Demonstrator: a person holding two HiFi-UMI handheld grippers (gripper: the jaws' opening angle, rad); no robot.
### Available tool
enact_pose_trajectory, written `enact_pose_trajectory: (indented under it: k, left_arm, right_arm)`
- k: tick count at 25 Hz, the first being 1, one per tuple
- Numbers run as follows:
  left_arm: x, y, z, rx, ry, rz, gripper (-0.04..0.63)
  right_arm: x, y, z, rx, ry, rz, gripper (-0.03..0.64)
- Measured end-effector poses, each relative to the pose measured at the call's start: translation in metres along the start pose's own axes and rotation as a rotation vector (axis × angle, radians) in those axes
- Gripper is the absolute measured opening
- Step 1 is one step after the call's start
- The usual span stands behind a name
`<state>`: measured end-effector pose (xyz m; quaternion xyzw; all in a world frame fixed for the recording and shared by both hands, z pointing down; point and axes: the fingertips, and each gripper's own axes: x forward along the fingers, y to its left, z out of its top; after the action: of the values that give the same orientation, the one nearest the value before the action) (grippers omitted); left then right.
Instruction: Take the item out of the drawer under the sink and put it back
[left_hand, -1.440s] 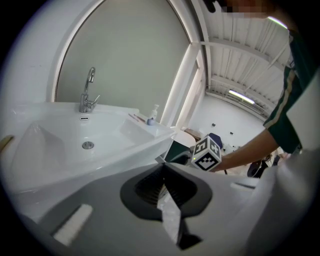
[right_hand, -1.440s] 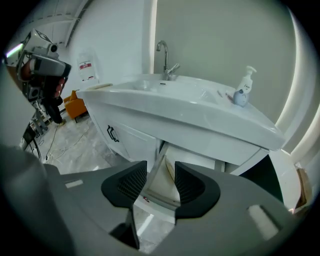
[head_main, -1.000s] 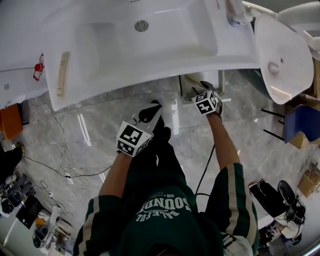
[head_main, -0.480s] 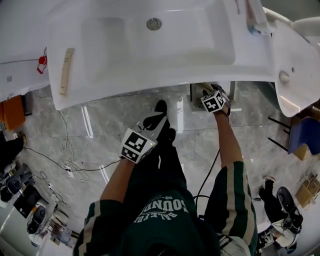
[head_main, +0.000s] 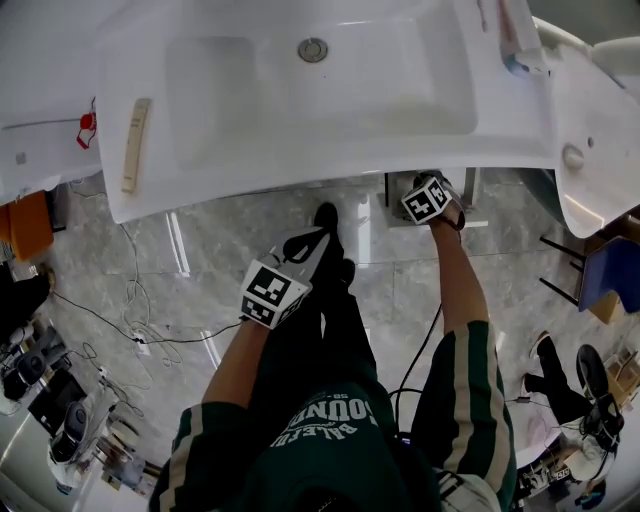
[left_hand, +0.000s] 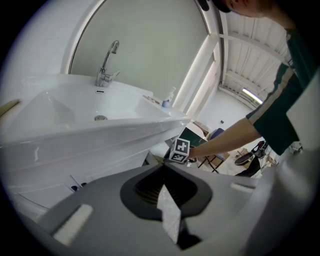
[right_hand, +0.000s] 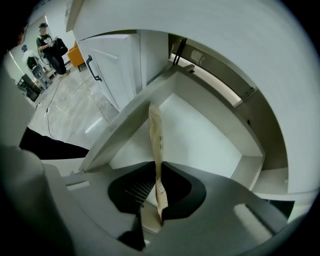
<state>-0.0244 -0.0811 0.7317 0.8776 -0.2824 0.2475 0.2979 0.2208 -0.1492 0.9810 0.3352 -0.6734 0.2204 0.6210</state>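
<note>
The thin, flat tan strip with small dark marks (right_hand: 156, 145) stands edge-on inside the open white drawer (right_hand: 200, 135) under the white ceramic sink (head_main: 250, 170). Its long axis runs straight out from the right gripper (right_hand: 159, 167), rising away over the drawer's pale floor towards the near wall. Its short lower end passes back between the jaws towards the camera. The right gripper's jaws are closing on it from both flat sides and stand narrow, with the pads pressing the strip close to that lower end, so most of its length reaches out beyond the fingertips. Whether the far end touches the drawer's wall cannot be told. My reading is that lifting it out calls for drawing back along that same axis and clear of the drawer's rim, since the long free end could catch there or swing in so low a grip. The left gripper (left_hand: 163, 172) is well apart, out in front of the sink above the grey marble floor (head_main: 200, 250), with its jaws together on nothing I can make out; the right hand is clearly the nearer one.
</note>
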Motion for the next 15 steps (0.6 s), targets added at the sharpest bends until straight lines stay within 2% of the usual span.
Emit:
enact_pose_trajectory:
  k: [7, 15]
  left_arm:
    - [-0.005, -0.001, 0.015, 0.016, -0.013, -0.010, 0.049]
    - [-0.019, -0.002, 0.055, 0.055, -0.055, -0.021, 0.049]
  right_arm:
    - [-0.029, -0.001, 0.005, -0.053, -0.029, -0.052, 0.029]
    - [-0.085, 0.003, 0.010, -0.159, -0.060, -0.099, 0.028]
